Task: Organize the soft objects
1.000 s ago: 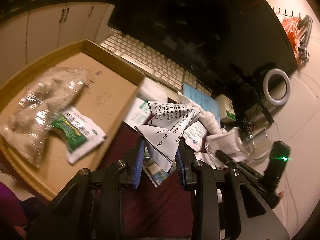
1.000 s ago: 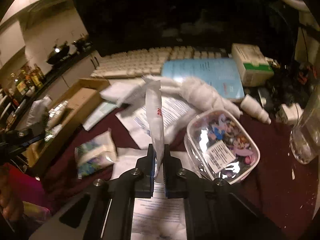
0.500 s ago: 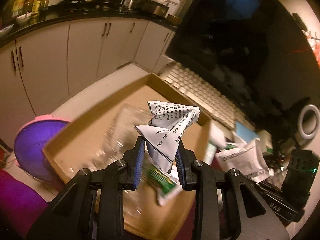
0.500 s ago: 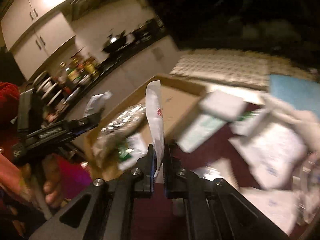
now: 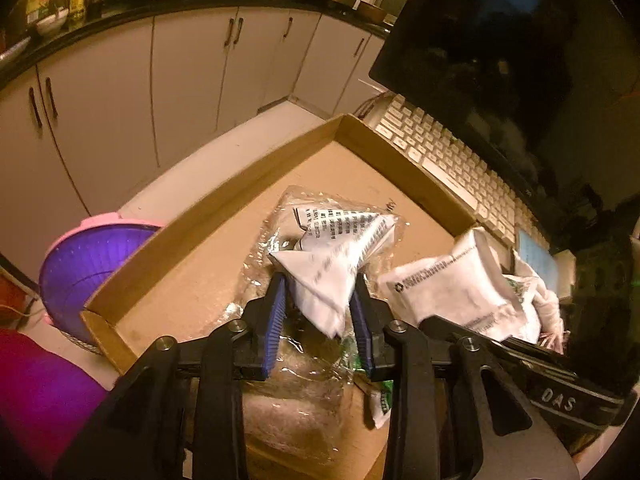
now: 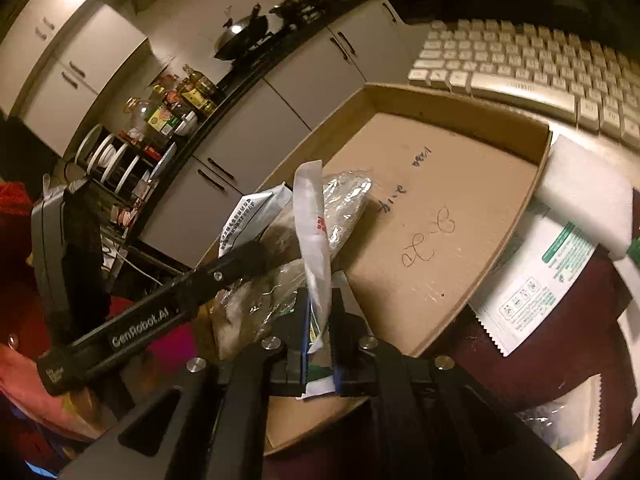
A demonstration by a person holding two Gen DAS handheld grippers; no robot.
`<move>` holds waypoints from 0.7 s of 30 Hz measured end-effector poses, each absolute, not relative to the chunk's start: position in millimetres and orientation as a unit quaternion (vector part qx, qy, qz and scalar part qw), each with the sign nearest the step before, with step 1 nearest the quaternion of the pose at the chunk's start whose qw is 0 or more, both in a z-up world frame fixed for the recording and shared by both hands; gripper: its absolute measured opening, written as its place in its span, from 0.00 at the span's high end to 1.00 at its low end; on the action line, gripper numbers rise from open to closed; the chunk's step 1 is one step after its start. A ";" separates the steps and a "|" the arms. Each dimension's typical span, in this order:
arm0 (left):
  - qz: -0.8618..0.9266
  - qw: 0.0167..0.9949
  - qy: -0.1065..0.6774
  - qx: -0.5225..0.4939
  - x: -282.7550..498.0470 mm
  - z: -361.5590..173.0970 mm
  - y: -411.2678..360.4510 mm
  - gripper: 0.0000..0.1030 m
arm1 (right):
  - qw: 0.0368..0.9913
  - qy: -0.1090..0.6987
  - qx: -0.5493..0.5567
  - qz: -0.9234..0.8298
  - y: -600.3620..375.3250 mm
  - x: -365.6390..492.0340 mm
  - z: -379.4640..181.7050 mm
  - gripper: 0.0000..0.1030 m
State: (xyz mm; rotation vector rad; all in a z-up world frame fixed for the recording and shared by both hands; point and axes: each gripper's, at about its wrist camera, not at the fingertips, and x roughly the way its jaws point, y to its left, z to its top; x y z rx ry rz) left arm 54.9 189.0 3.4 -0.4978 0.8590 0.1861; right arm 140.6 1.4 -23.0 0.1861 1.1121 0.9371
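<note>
The left tool (image 5: 320,322) has a crumpled printed pouch (image 5: 336,264) between its blue pads; its jaws are opening, and whether the pads still press cannot be told. The pouch hangs over the box (image 5: 208,216), above a clear bag (image 5: 296,396). The right tool (image 6: 319,332) has a flat white sachet (image 6: 314,236) upright between its jaws, which are opening, at the box's near edge. "GenRobot.AI" reads on the left tool's arm, "DAS" on the right's. Beyond the box lies a keyboard (image 6: 532,68).
</note>
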 end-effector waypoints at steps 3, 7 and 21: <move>0.095 0.878 0.405 -0.239 53.5 4.8 188.3 0.66 | 0.736 0.517 0.103 0.425 -4.0 142.1 -24.5 0.64; 0.101 0.877 0.403 -0.241 51.2 7.1 187.6 0.64 | 0.731 0.509 0.128 0.436 -15.0 133.9 -15.3 0.36; -0.031 0.908 0.356 -0.220 5.0 32.6 105.7 0.27 | 0.830 0.397 0.096 0.379 -136.8 49.6 -2.0 0.26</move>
